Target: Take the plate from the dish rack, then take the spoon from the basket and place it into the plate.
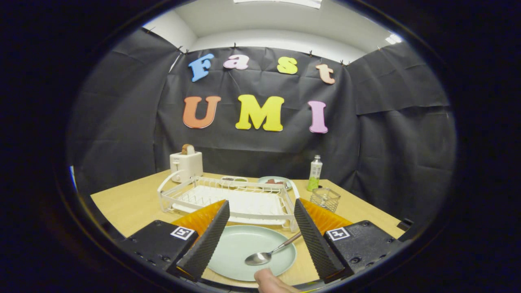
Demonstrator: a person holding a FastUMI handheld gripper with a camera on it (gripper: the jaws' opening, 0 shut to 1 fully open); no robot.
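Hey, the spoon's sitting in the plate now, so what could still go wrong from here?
The spoon lies with its bowl in the pale green plate, but its handle runs out over the rim toward one finger of the open tool. Pulling back carelessly might catch the handle and flip the spoon out. The dish rack stands just beyond the plate, so a forward push could shove the plate against it. A fingertip sits near the plate's near rim and may nudge it.

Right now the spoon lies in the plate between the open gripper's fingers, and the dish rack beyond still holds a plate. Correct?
Not quite. In the gripper view the dish rack stands empty. The spoon does lie in the plate, between the open gripper fingers.
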